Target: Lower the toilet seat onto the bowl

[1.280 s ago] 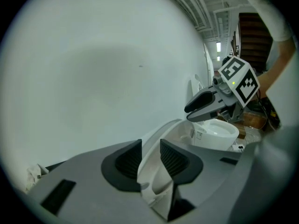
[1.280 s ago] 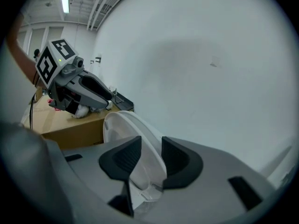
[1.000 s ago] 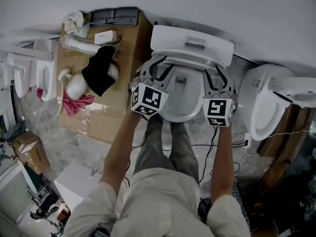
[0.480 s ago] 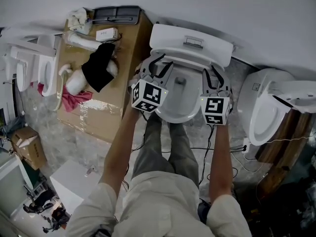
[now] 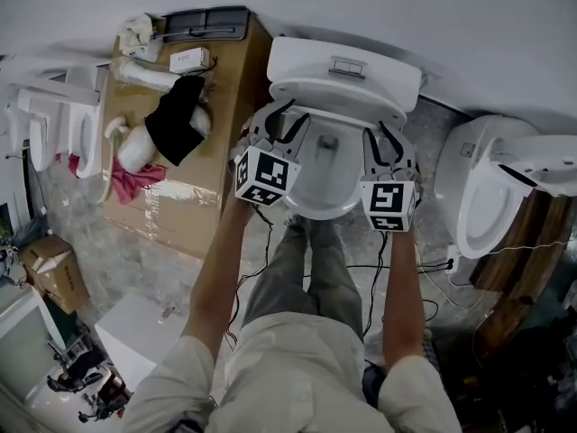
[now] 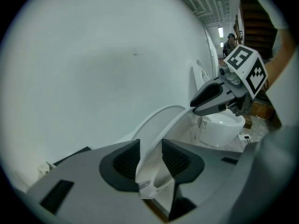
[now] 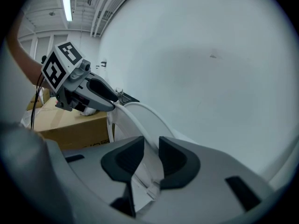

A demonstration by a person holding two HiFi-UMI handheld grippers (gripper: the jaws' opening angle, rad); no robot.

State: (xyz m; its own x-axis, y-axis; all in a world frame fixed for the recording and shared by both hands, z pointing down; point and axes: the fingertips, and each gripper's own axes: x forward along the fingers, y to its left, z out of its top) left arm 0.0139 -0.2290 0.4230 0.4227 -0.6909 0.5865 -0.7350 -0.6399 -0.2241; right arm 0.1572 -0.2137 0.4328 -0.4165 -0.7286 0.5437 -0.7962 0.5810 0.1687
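Observation:
The white toilet seat (image 5: 326,113) stands raised against the tank (image 5: 343,69), above the bowl (image 5: 317,207). My left gripper (image 5: 276,120) is shut on the seat's left edge; the rim (image 6: 156,127) is pinched between its dark pads (image 6: 126,160). My right gripper (image 5: 384,141) is shut on the seat's right edge, where the rim (image 7: 140,118) passes between its pads (image 7: 170,155). Each gripper shows in the other's view, the right gripper (image 6: 205,99) and the left gripper (image 7: 106,96), both at the seat's curve.
A large cardboard box (image 5: 203,201) stands left of the toilet with a black cloth (image 5: 176,120) and white parts on it. A second toilet (image 5: 487,197) stands at the right. Cables (image 5: 424,278) trail on the floor by my legs. A small box (image 5: 54,273) sits far left.
Both grippers have shifted slightly toward the tank and closer to the seat's edges. The right one has come a little inward to the left.

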